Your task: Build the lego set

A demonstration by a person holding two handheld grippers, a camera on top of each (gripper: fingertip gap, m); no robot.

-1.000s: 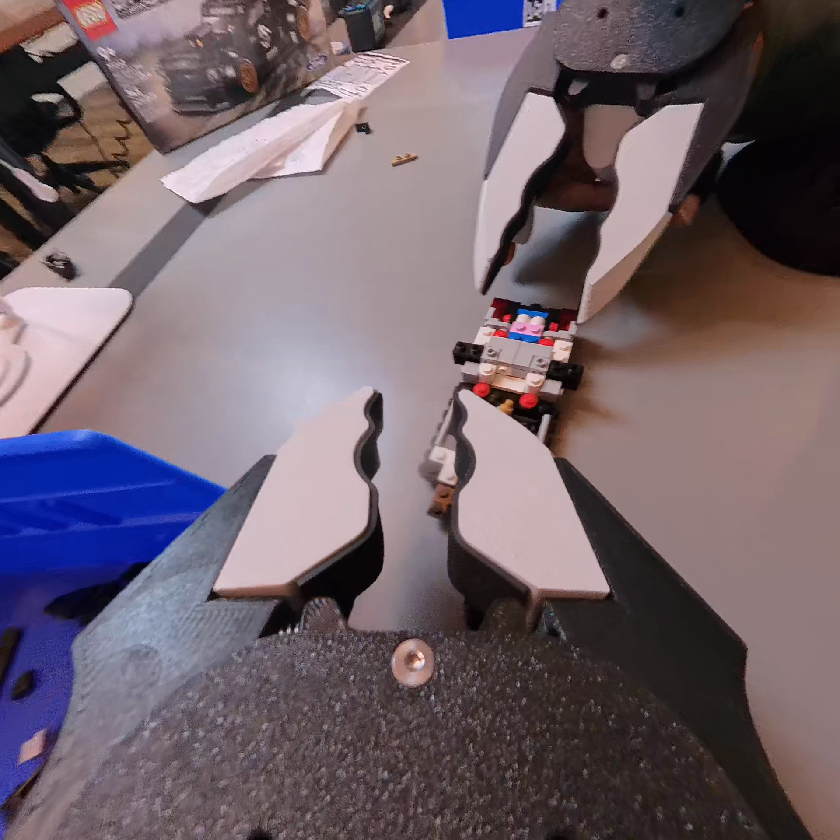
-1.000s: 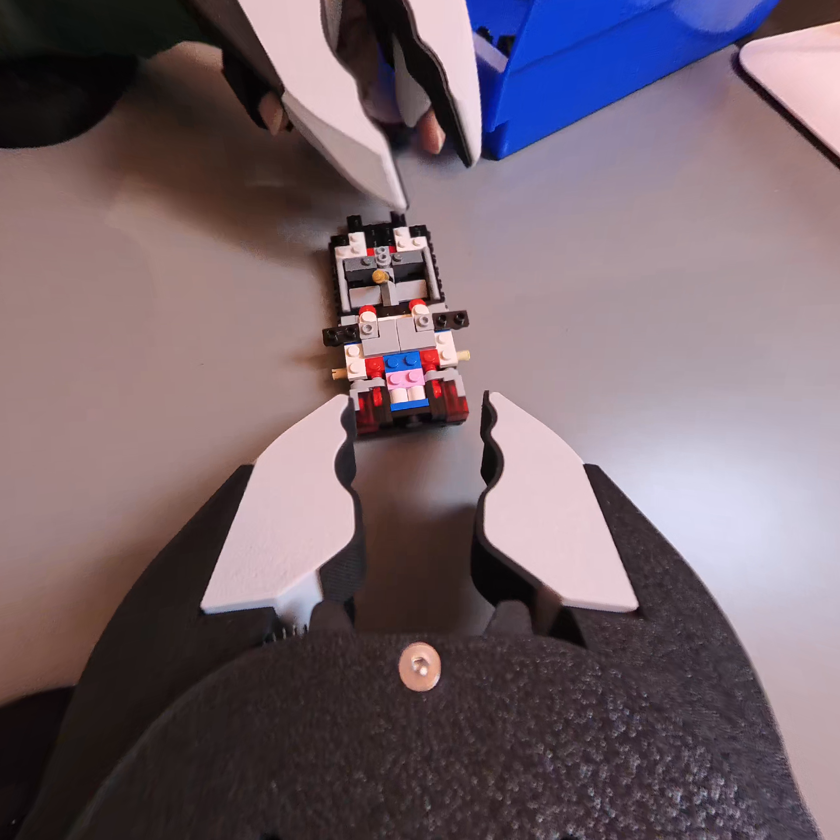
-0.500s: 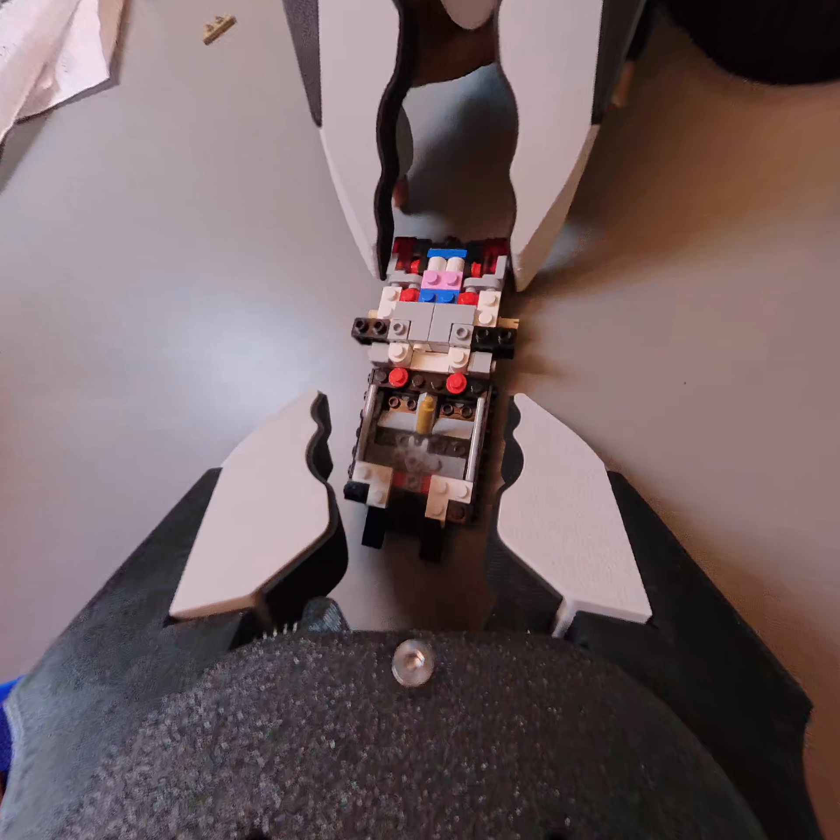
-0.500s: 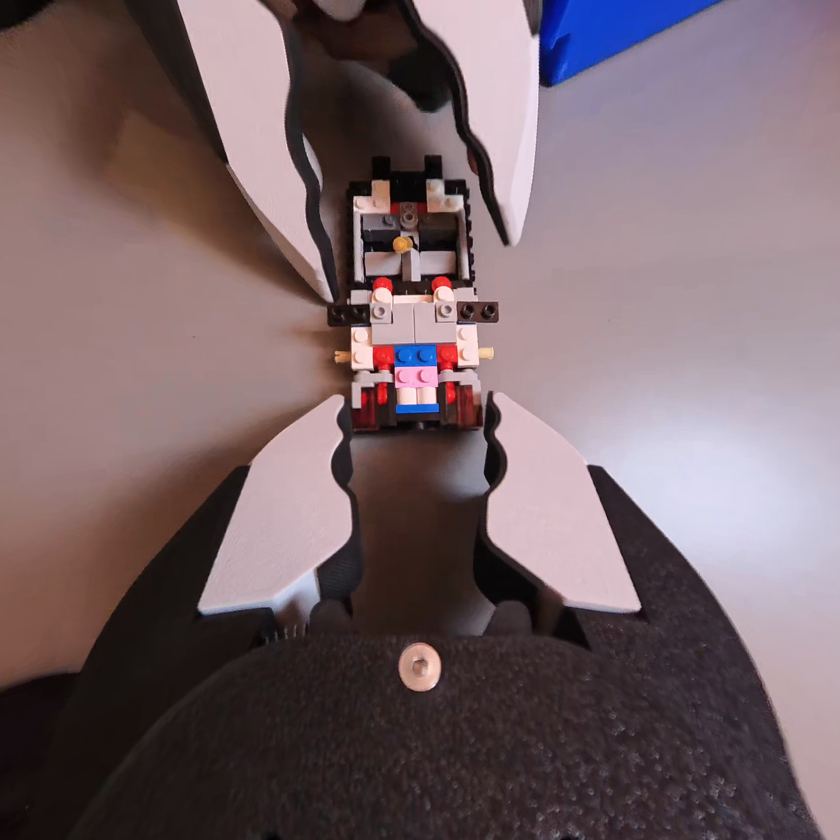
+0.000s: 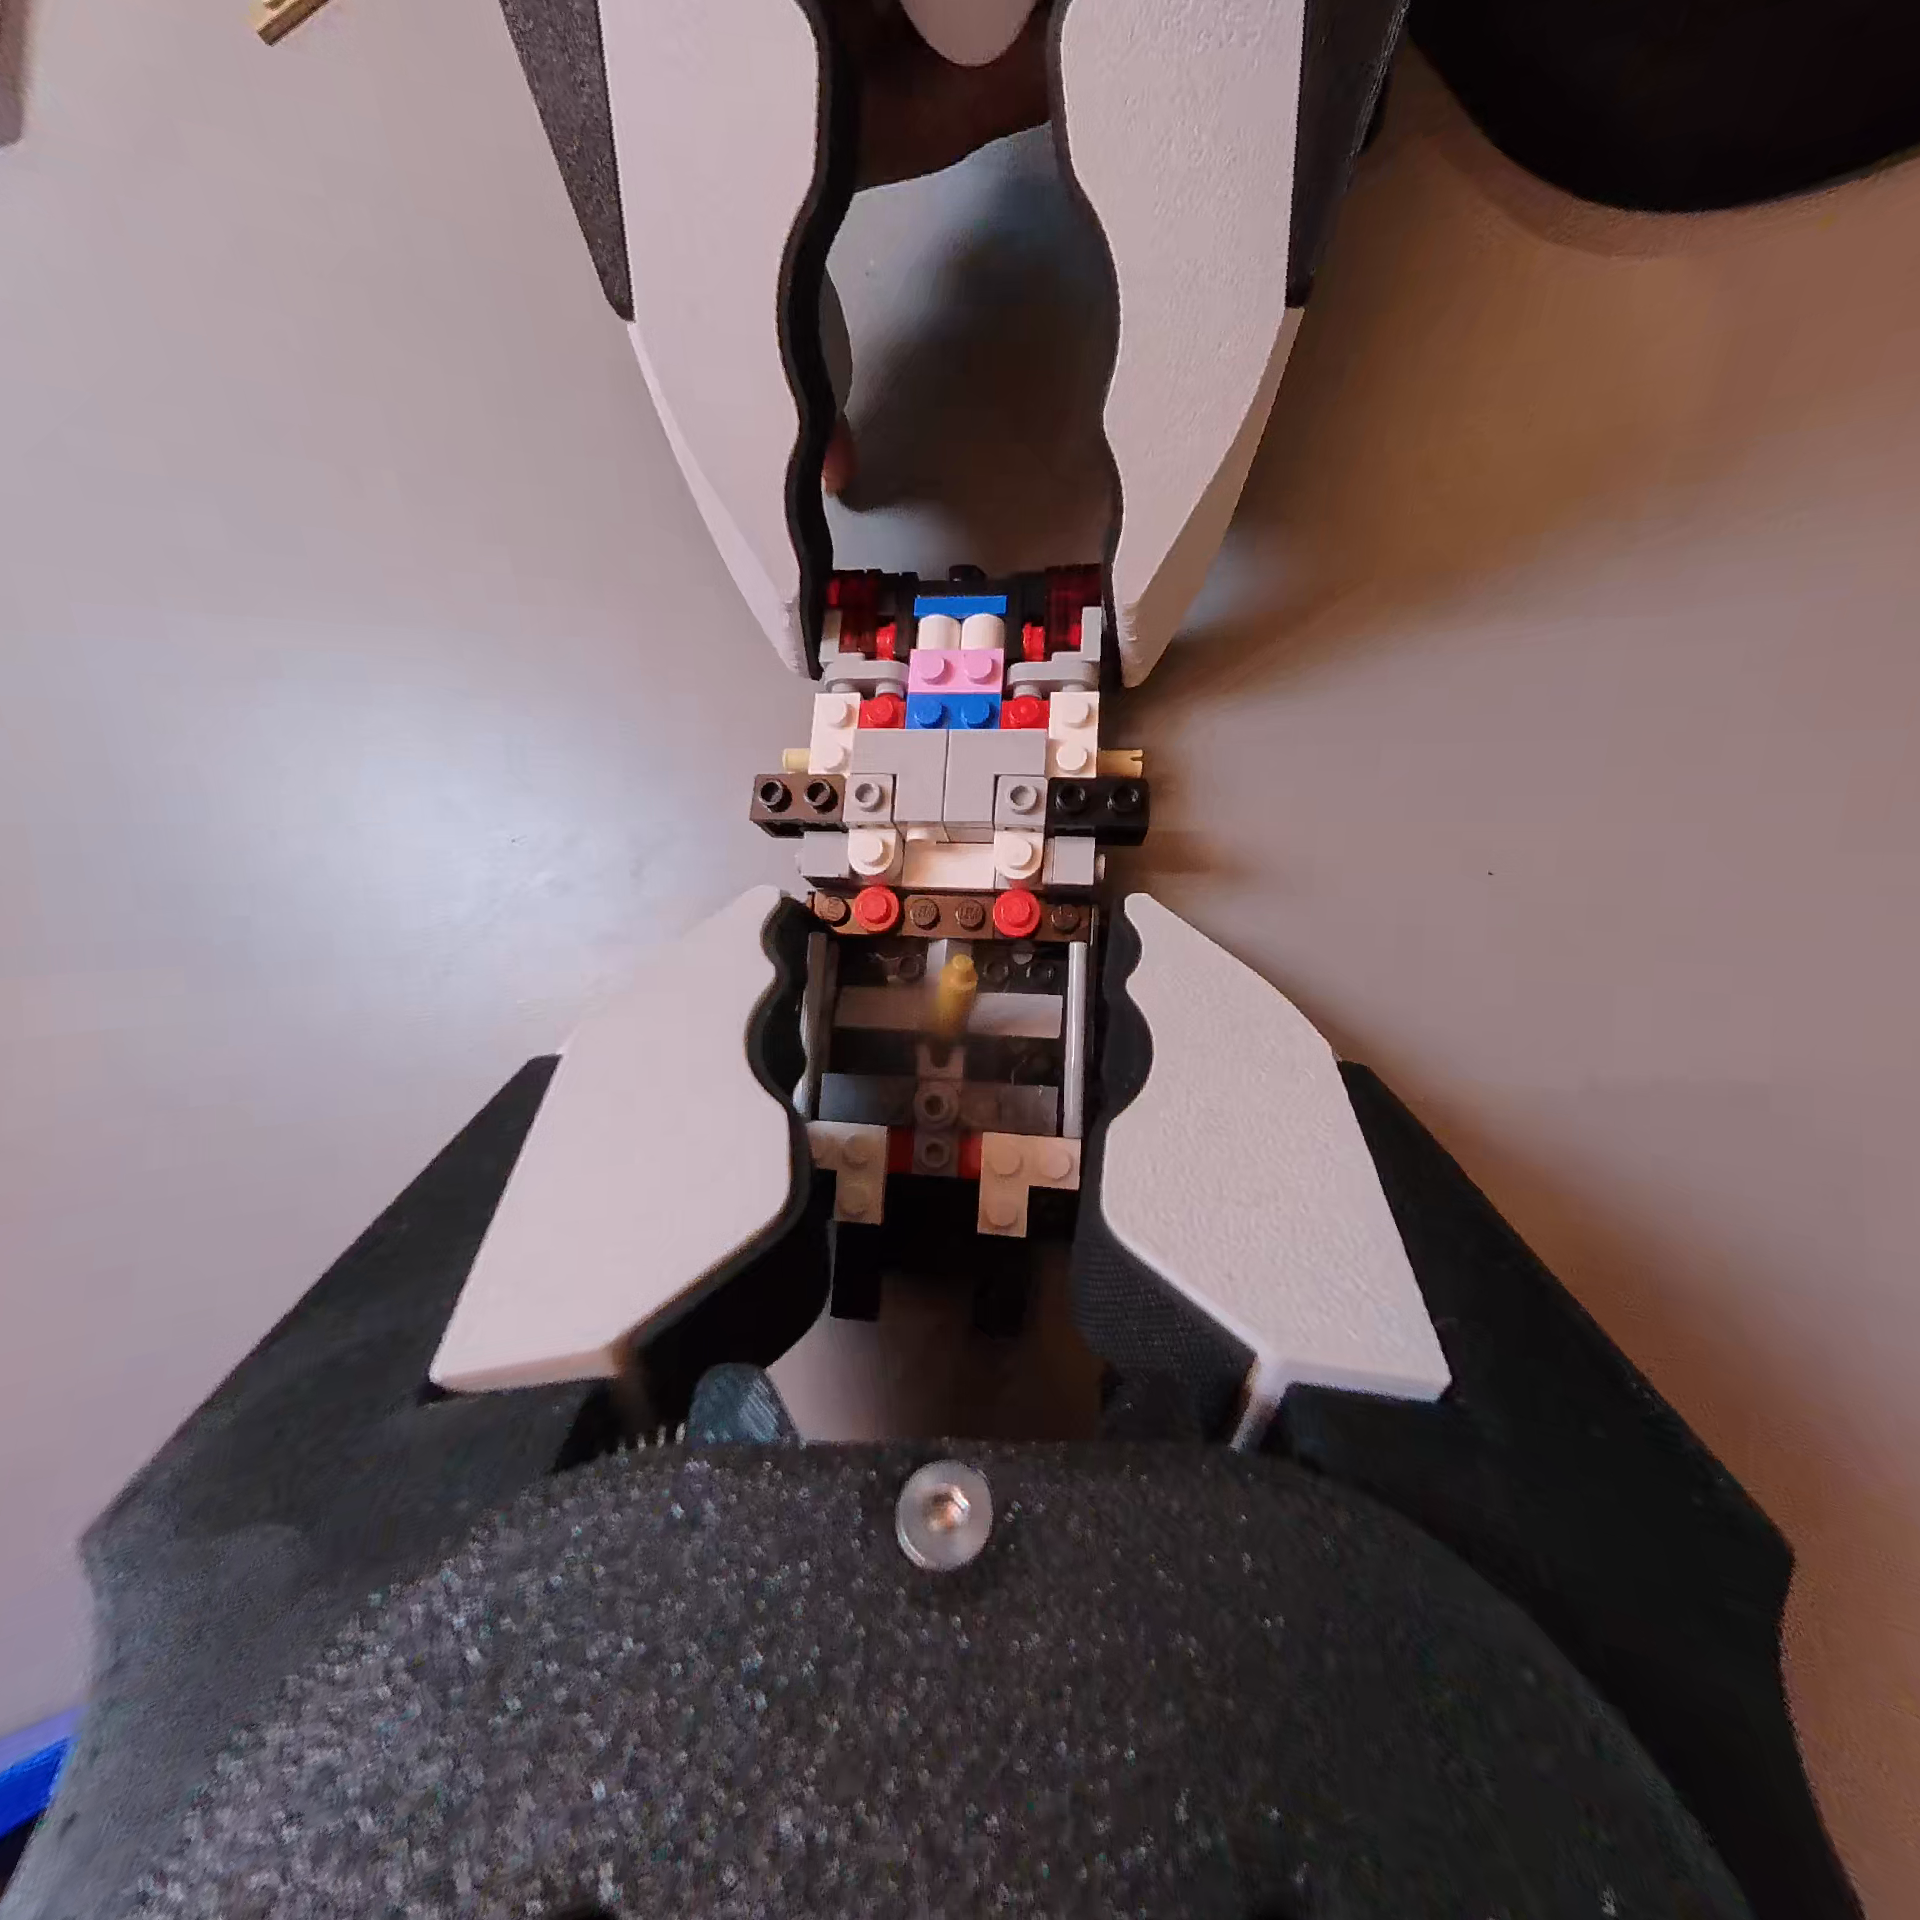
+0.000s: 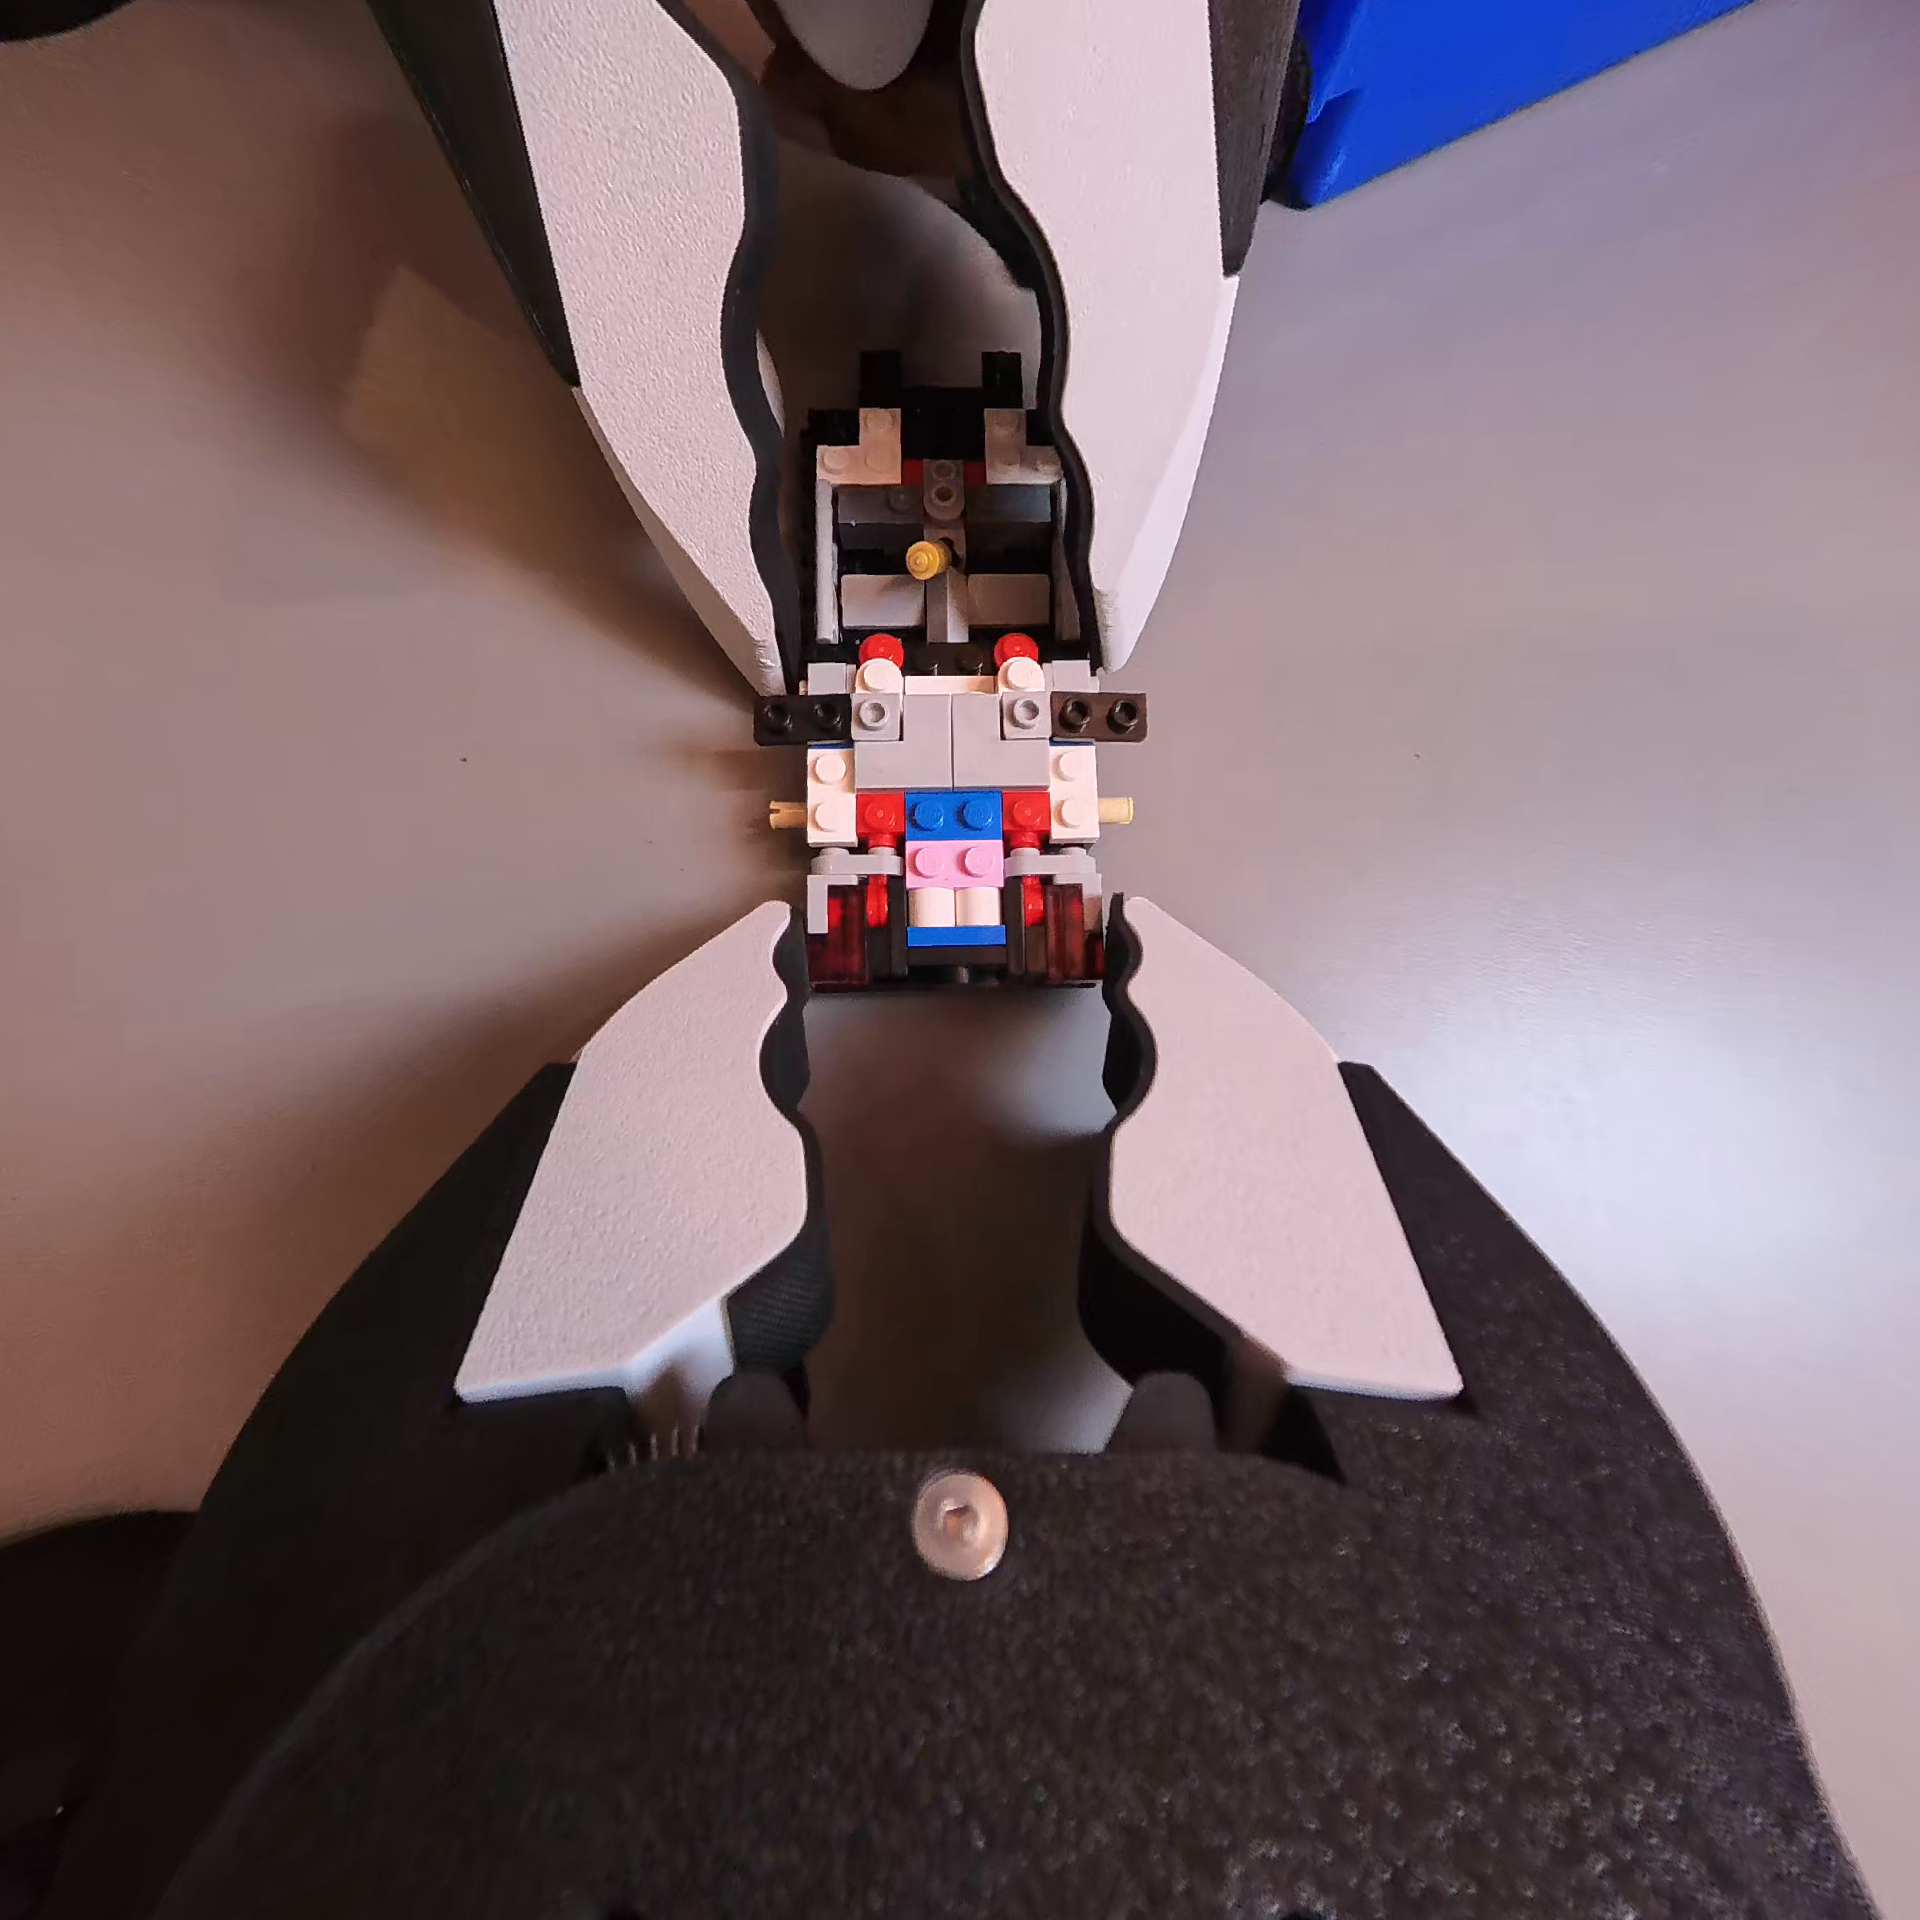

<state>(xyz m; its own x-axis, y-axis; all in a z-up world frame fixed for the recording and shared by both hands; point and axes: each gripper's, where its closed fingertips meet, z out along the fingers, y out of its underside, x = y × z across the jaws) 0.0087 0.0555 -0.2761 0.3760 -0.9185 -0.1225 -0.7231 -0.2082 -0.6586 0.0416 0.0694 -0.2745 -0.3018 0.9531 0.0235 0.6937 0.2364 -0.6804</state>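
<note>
A small brick-built car model [image 5: 951, 779] with grey, white, red, blue and pink pieces lies on the grey table [image 5: 312, 727]. My left gripper [image 5: 956, 909] is shut on its black-and-grey framed end, with both pads pressed against the sides. My right gripper [image 6: 951, 909] comes from the opposite side and its tips clamp the red, blue and pink end of the model [image 6: 951, 758]. The two grippers face each other along the model. The right gripper shows at the top of the left wrist view [image 5: 966, 665], and the left gripper at the top of the right wrist view [image 6: 940, 660].
A blue bin [image 6: 1455, 83] stands behind the left gripper, and its corner shows in the left wrist view [image 5: 31, 1766]. A small tan piece [image 5: 281, 21] lies far off on the table. A dark rounded shape [image 5: 1662, 104] sits beside the right gripper. Tip to tip, the grippers are about 5 cm apart.
My left gripper swung in line with the model, slid around its near end and closed on it. My right gripper moved forward until its tips closed on the far end.
</note>
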